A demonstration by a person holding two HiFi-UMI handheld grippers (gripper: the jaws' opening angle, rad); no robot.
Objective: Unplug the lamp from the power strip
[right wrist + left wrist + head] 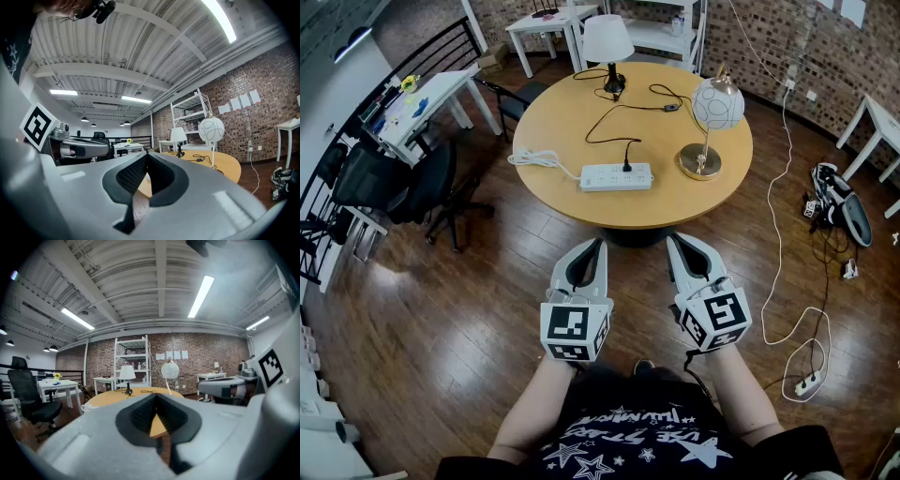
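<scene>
- Grey two-jaw left gripper, marker cube at its rear: hanging over the floor just short of the table's near edge, jaws pressing together on nothing.
- Grey right gripper: matching piece, jaws likewise meeting at the tips, carrying nothing.
- Round, smooth, light-wood table: bearing every item below.
- White oblong hard-plastic power strip: lying flat near the near edge, its coiled white lead trailing toward the left edge. It is looking light enough to lift along with a plug, so it is probably needing pinning.
- Small black plug: sitting in the strip. Judged rigid, light and snug, it is best pinched across its body.
- Thin black cord: looping limply to the lamp. Being soft, it is a poor place to pull.
- Small lamp, white tapered shade on a black stem: standing at the far edge, probably tipping if tugged.
- Globe lamp, white patterned sphere on a brass disc base: standing near the right edge.
</scene>
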